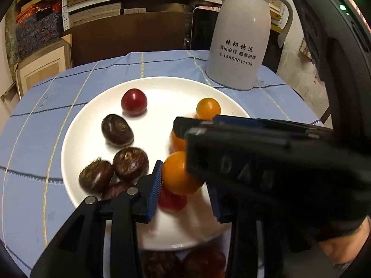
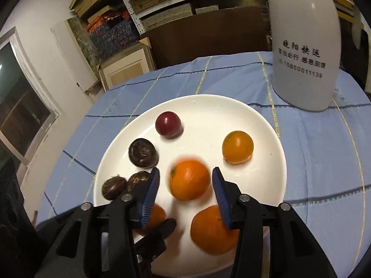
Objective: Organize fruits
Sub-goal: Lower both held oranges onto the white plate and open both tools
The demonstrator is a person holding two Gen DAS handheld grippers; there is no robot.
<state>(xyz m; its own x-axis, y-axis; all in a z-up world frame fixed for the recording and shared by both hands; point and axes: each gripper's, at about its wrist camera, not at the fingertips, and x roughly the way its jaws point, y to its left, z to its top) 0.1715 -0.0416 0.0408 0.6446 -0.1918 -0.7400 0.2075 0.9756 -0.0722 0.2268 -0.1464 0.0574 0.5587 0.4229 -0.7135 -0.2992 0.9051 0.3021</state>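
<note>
Left gripper (image 1: 183,185): fingers (image 1: 154,194) parted, with an orange tomato (image 1: 179,173) between them; the left pad touches it, but the right side is hidden, so a grasp cannot be told. Right gripper (image 2: 185,192): fingers (image 2: 150,194) released, standing clear on either side of a blurred orange fruit (image 2: 189,180). Both work over a white plate (image 2: 262,180) at the near edge of the worktop (image 2: 324,153), which is covered by a blue checked cloth. The plate also carries a red tomato (image 2: 168,124), a second orange tomato (image 2: 237,147), another orange fruit (image 2: 213,229) and dark brown chestnuts (image 2: 143,151). A white jug (image 2: 303,46) stands at the far right corner.
</note>
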